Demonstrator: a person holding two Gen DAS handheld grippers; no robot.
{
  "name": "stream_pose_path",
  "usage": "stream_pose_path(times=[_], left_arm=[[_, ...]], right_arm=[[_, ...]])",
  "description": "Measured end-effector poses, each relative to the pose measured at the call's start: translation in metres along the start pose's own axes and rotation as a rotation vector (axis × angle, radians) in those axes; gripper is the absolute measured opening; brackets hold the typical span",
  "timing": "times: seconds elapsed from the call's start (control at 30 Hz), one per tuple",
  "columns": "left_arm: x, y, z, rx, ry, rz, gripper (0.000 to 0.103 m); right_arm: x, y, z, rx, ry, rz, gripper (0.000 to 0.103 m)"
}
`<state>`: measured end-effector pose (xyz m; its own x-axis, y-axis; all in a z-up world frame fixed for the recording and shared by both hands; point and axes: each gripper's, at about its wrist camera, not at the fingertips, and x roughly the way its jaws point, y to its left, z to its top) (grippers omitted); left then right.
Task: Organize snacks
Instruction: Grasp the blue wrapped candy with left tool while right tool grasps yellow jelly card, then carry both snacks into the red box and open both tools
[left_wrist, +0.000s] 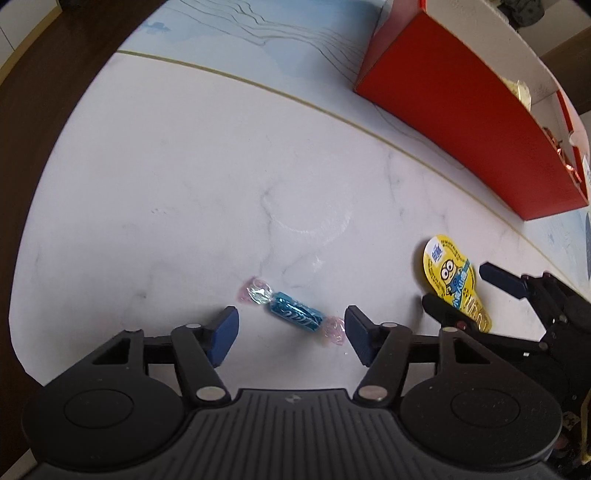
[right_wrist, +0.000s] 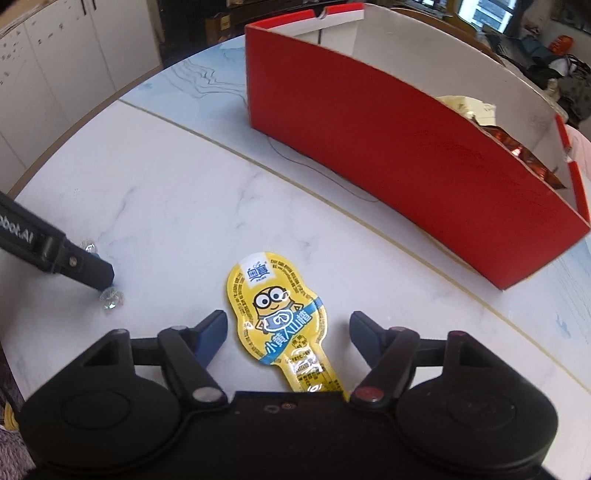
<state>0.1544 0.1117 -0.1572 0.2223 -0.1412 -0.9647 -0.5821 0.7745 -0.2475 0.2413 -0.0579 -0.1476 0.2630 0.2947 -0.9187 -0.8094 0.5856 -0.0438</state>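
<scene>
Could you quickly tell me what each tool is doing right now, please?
Left tool: open, holding nothing, fingers either side of the blue candy.
Right tool: open, holding nothing, fingers either side of the yellow packet.

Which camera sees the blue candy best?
The left wrist view. There the blue candy lies whole on the marble table, between the open left gripper fingers. In the right wrist view only its clear twisted ends peek out beside the left gripper's finger.
</scene>
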Motion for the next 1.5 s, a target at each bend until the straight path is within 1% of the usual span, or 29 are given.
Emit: stream_pose_path(times=[0.17, 0.2, 0.33, 0.4, 0.5, 0.63, 0.7, 1.03, 1.13, 1.2, 1.33, 1.5], left_arm=[[0.002, -0.003, 0.002, -0.006, -0.011, 0.012, 0.06], [0.001, -0.003, 0.002, -0.005, -0.013, 0.015, 0.055], [0.003, -0.006, 0.004, 0.005, -0.017, 0.029, 0.045], [0.003, -0.007, 0.004, 0.014, -0.023, 0.04, 0.034], [0.002, -0.005, 0.006, 0.017, -0.034, 0.049, 0.028], [0.002, 0.001, 0.008, 0.005, -0.048, 0.043, 0.026], [0.002, 0.003, 0.009, 0.0, -0.044, 0.037, 0.013], [0.0, 0.006, 0.011, 0.031, -0.06, 0.019, 0.012], [-0.012, 0.005, 0.003, 0.051, -0.075, 0.011, 0.012], [-0.015, 0.004, 0.004, 0.061, -0.082, 0.004, 0.012], [-0.027, 0.004, 0.005, 0.079, -0.116, 0.004, 0.012], [-0.046, -0.002, 0.01, 0.115, -0.171, -0.021, 0.012]], right_arm=[[0.001, -0.004, 0.003, -0.013, 0.006, 0.032, 0.065], [0.001, -0.004, 0.004, -0.016, 0.007, 0.038, 0.063], [0.0, -0.004, 0.004, -0.016, 0.002, 0.051, 0.057], [-0.002, -0.005, 0.003, -0.006, -0.004, 0.051, 0.055], [-0.003, -0.007, 0.001, 0.011, -0.018, 0.045, 0.052], [-0.004, -0.009, -0.002, 0.052, -0.028, 0.024, 0.052], [-0.006, -0.012, -0.004, 0.083, -0.034, 0.014, 0.052], [-0.026, -0.025, -0.015, 0.246, -0.084, -0.038, 0.052], [-0.035, -0.026, -0.017, 0.284, -0.104, -0.048, 0.052], [-0.04, -0.028, -0.018, 0.308, -0.119, -0.055, 0.052], [-0.055, -0.03, -0.02, 0.347, -0.153, -0.07, 0.052], [-0.076, -0.033, -0.017, 0.391, -0.207, -0.085, 0.052]])
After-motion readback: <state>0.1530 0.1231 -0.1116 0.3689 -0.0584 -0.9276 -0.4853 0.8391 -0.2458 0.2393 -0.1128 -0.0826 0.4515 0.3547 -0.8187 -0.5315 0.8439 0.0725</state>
